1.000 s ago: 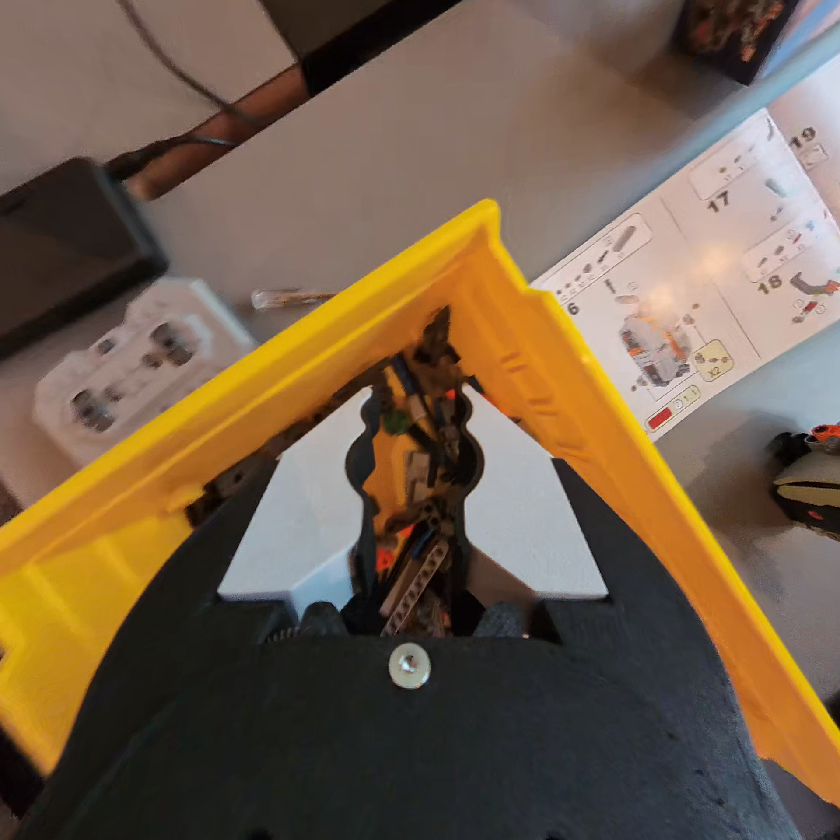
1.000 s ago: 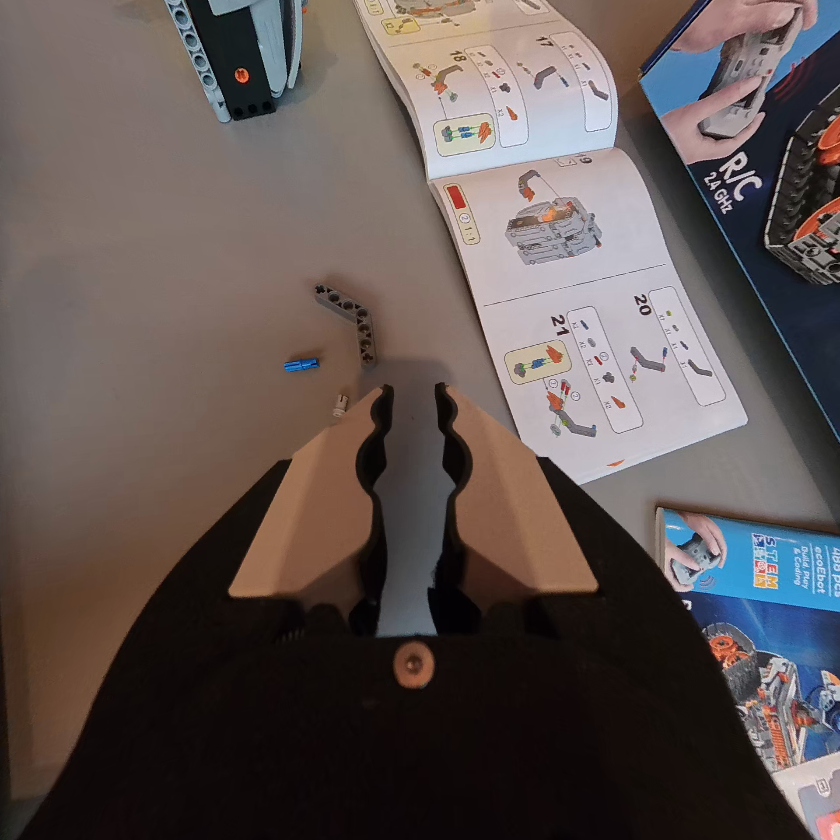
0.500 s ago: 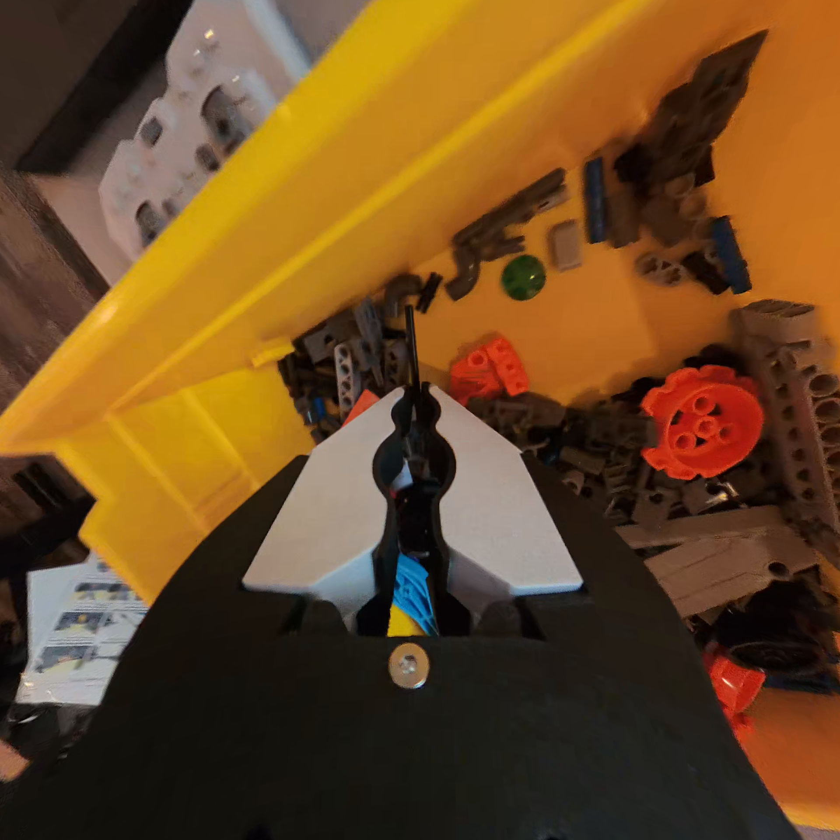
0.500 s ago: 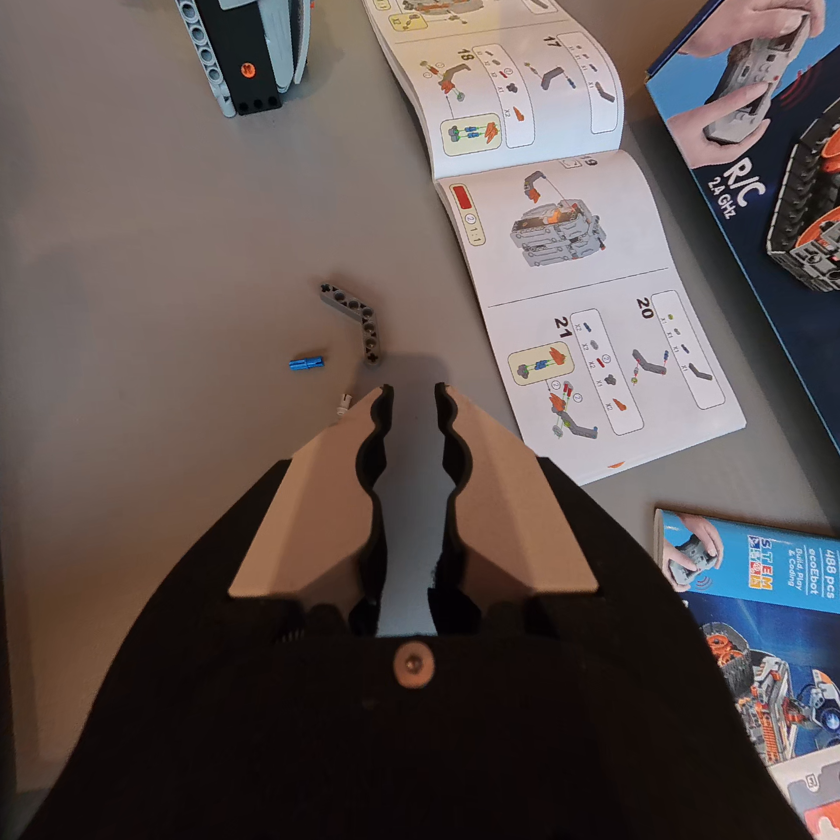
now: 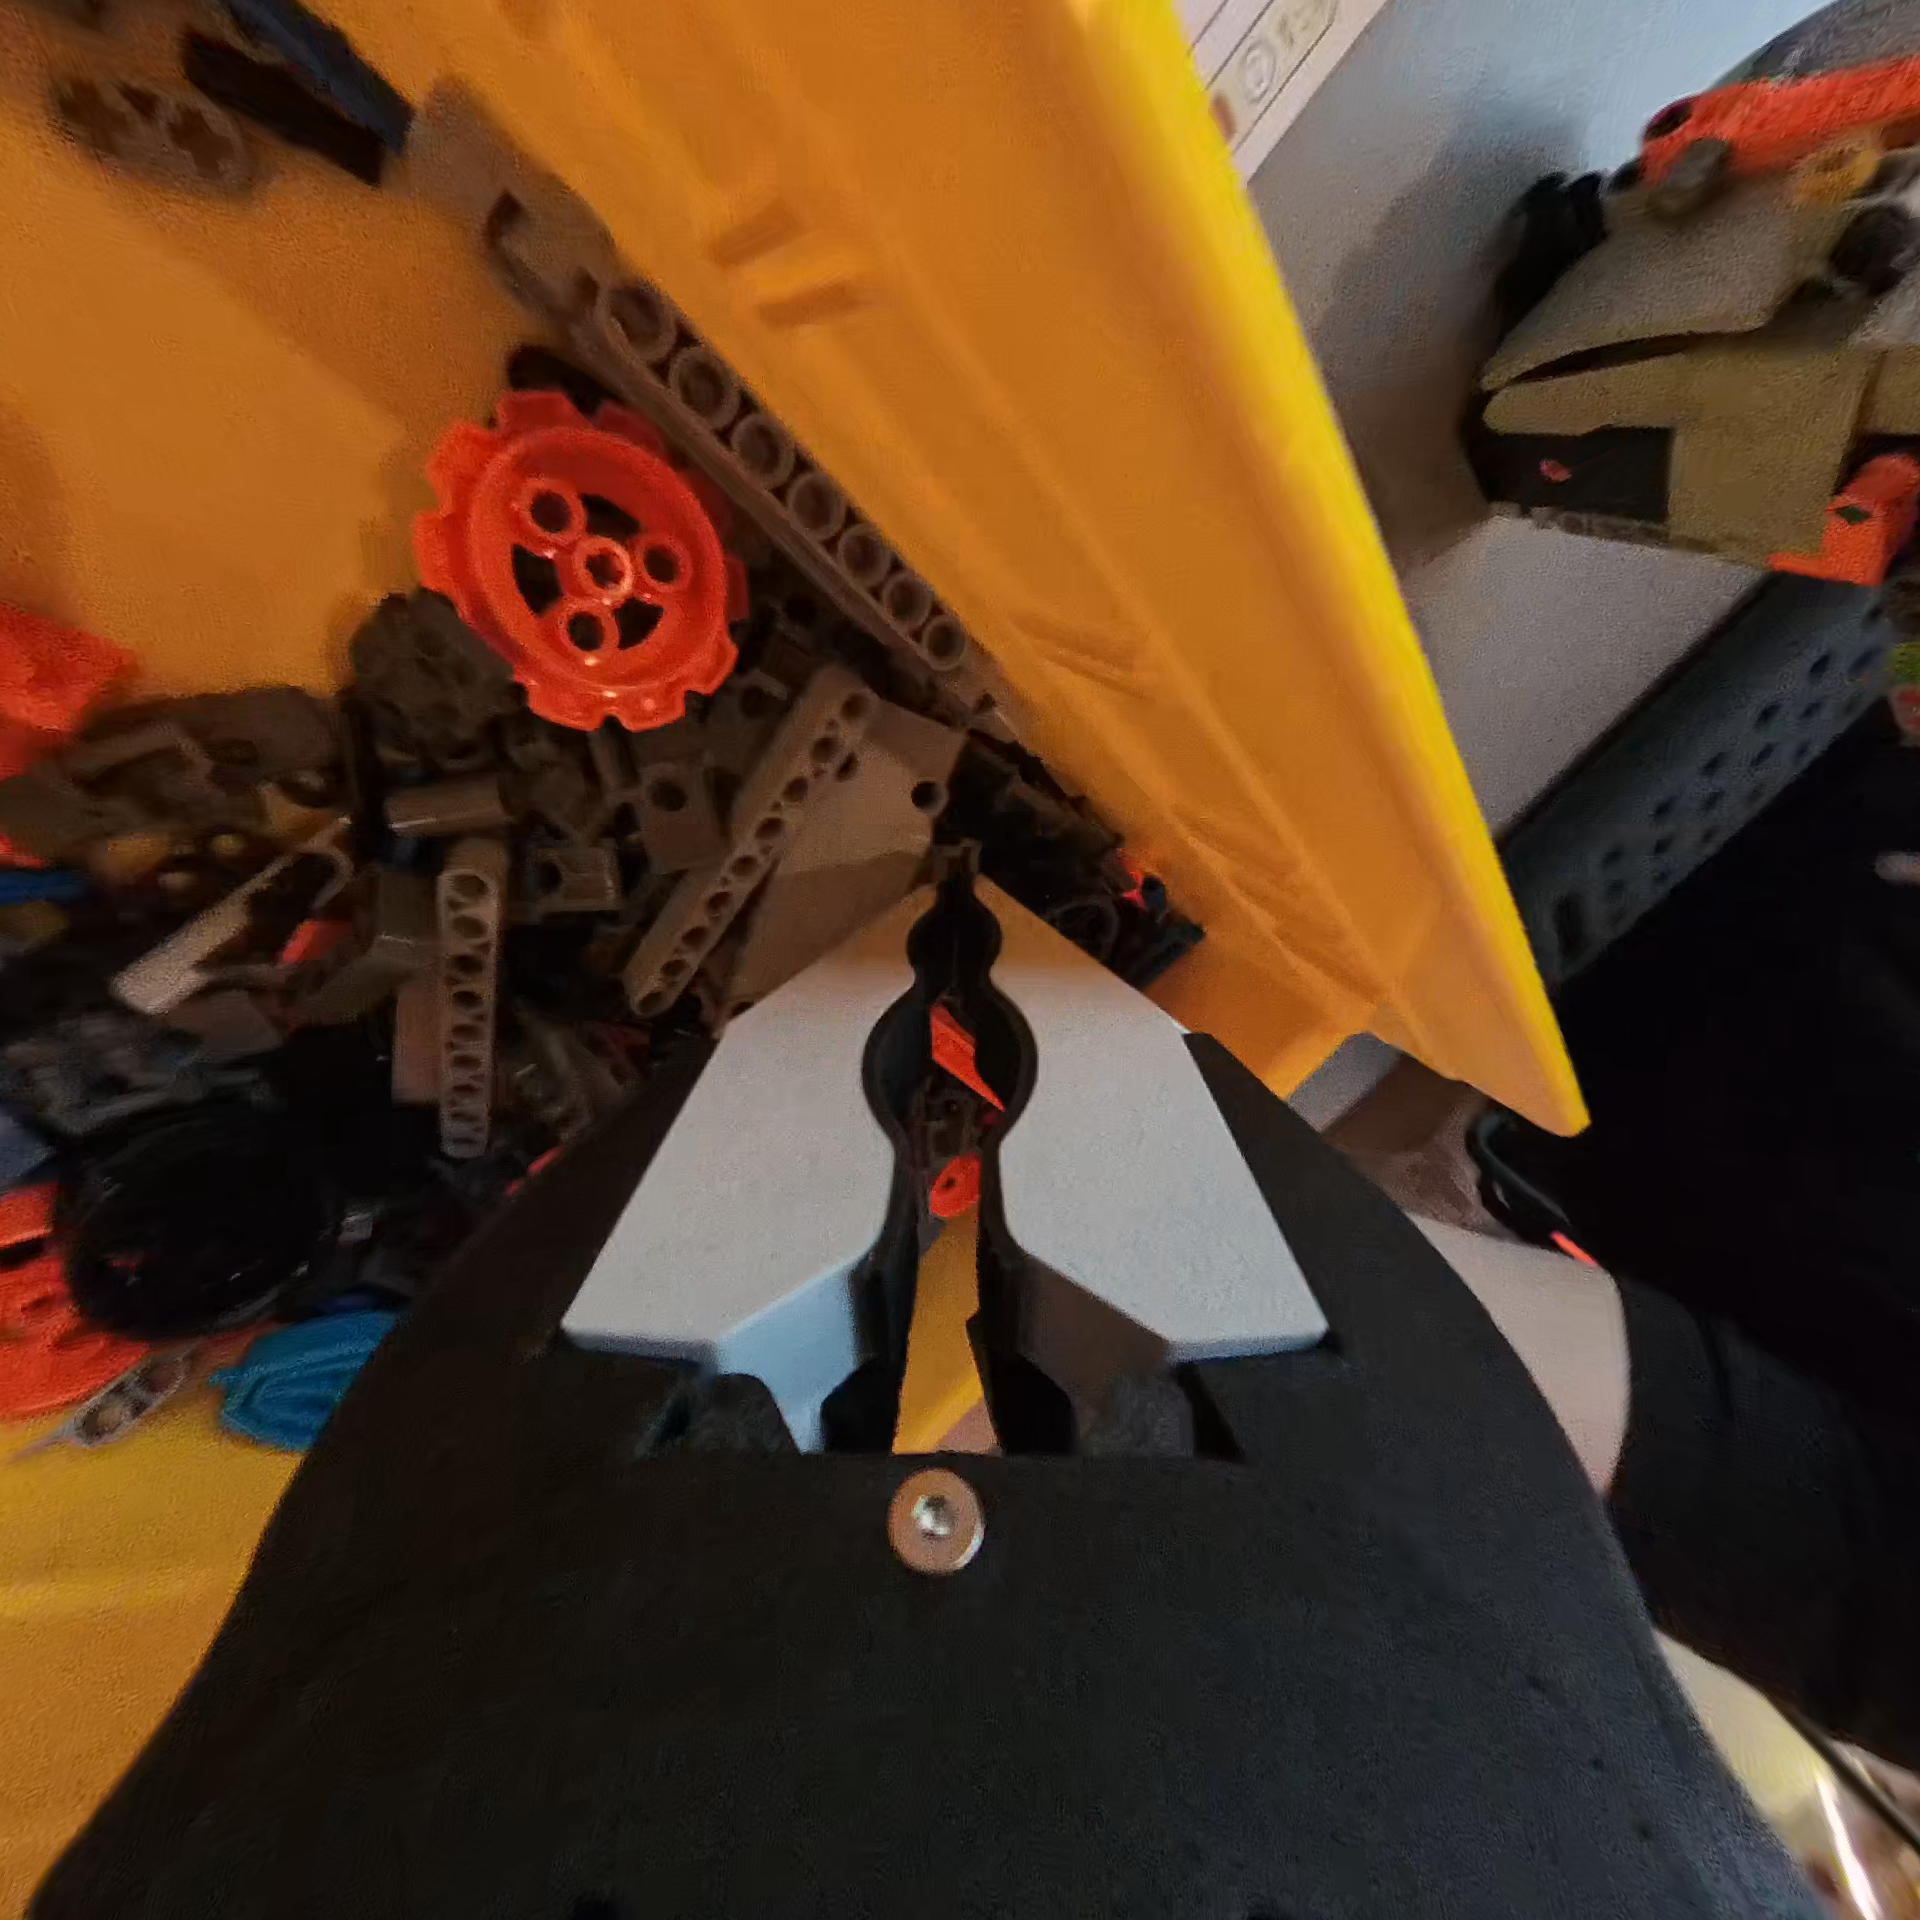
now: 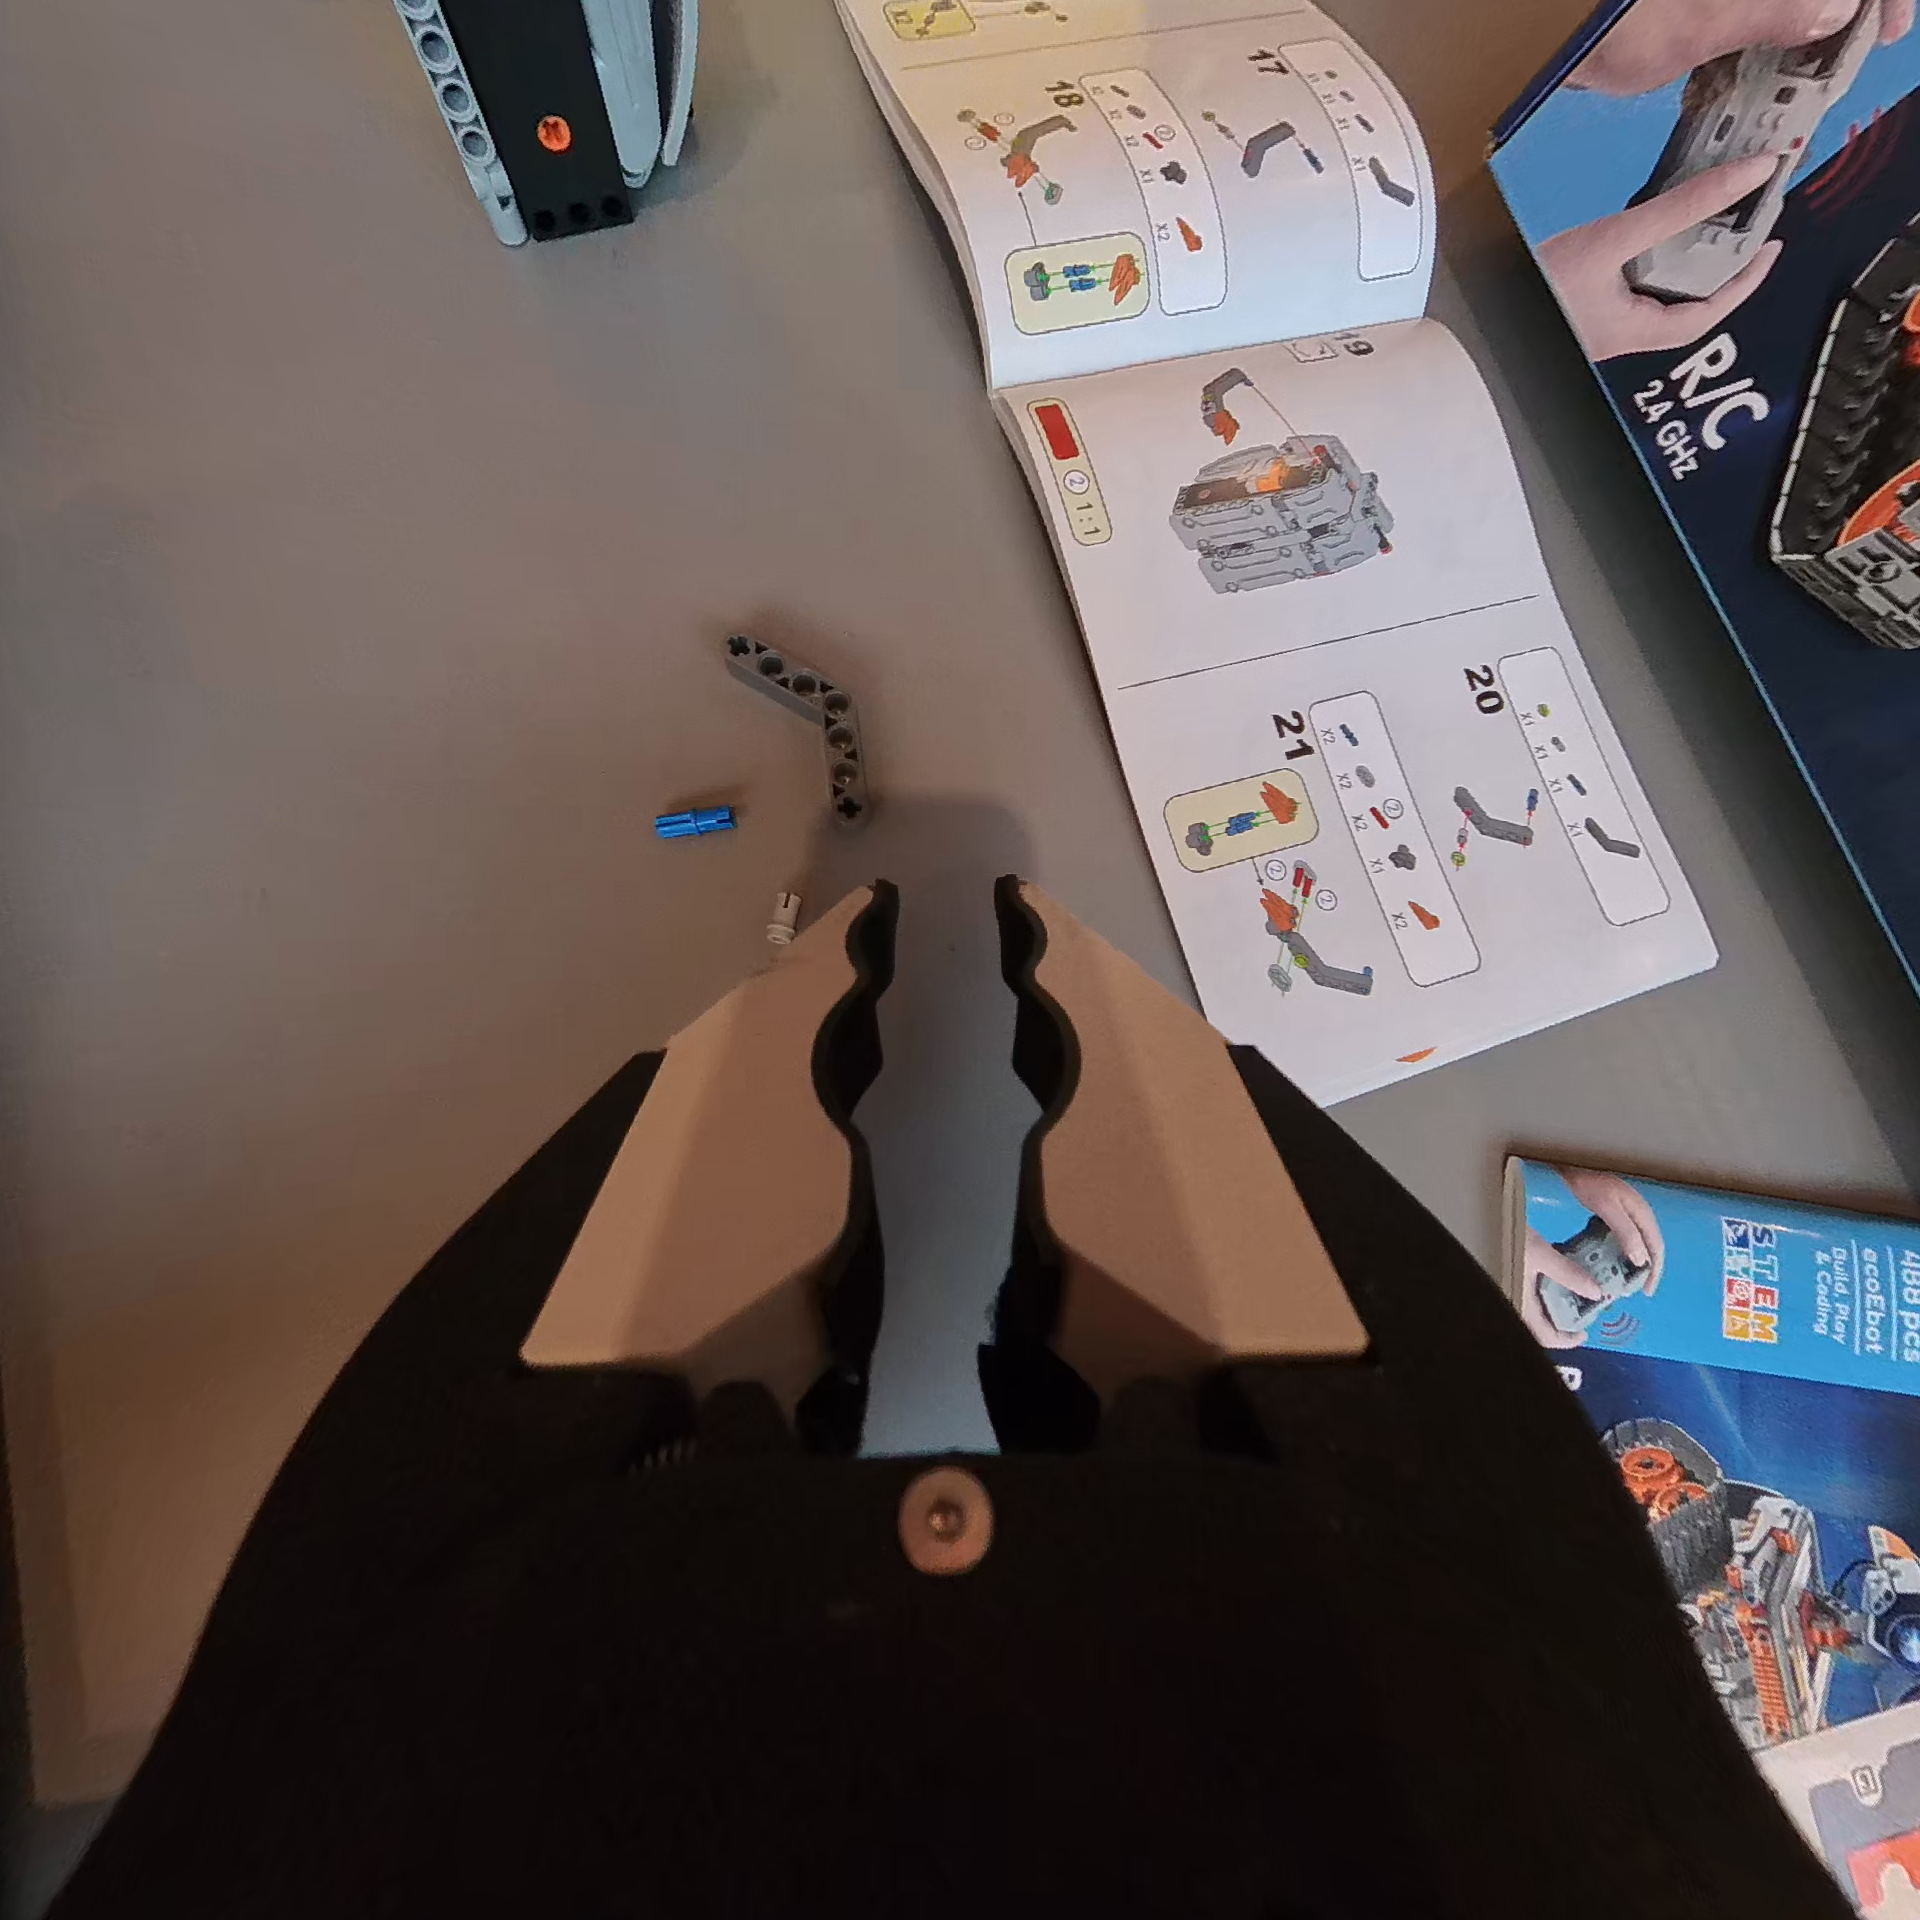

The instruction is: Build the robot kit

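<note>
Yellow parts bin [image 5: 1091, 520] held loose building pieces; my left gripper [image 5: 954, 883], tips nearly together, reached into its heap, any grasp unclear. My right gripper [image 6: 943, 896] hovered parted, empty, over the grey table [image 6: 312, 623], near a bent grey beam [image 6: 816, 717] and blue pin [image 6: 694, 823].

In the right wrist view, the bent beam [image 6: 810, 727] lies on the table [image 6: 312, 623]. The small pin [image 6: 694, 822] sits just left of it, and the tiny connector [image 6: 787, 914] lies nearer the camera than the beam, just beside the right gripper [image 6: 943, 888]. The open booklet [image 6: 1299, 540] spreads right of the beam, with the box [image 6: 1766, 312] beyond it. In the left wrist view, the toothed wheel [image 5: 582, 561] rests in the bin [image 5: 1039, 416], and the left gripper [image 5: 956, 878] reaches into the same bin.
</note>
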